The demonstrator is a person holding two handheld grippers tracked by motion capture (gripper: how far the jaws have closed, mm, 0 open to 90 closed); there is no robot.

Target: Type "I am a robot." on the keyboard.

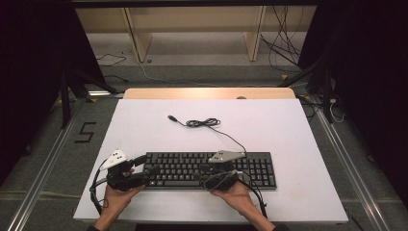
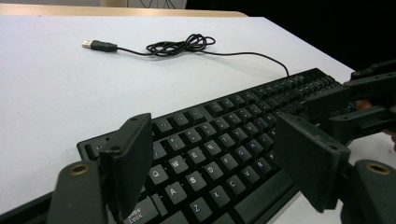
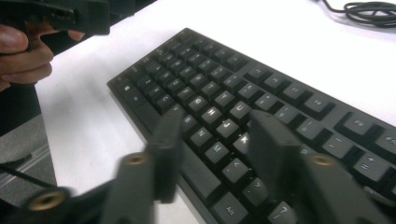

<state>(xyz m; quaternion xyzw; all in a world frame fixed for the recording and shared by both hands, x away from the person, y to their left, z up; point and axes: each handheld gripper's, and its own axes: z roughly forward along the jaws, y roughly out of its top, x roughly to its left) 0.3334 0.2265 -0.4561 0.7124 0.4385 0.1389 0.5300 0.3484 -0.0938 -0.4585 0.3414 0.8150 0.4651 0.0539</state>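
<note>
Hovering with jaws apart: left gripper point(image 2: 212, 161) above left-end keys of flat black plastic keyboard point(image 1: 211, 169), right gripper point(image 3: 212, 154) above its middle keys.

This looks like a lab or recording studio rather than a home or office. A white counter point(image 1: 144, 125) stands alone on a grey floor point(image 1: 57, 159), with black drapes point(image 1: 33, 57) closing off the left and right sides. Metal floor rails point(image 1: 45, 166) run along both sides, and a taped number 5 point(image 1: 84, 132) marks the floor at the left. Loose cables point(image 1: 284, 43) trail across the far floor (some hang at the far right), beneath a plain wooden frame point(image 1: 139, 38).
</note>
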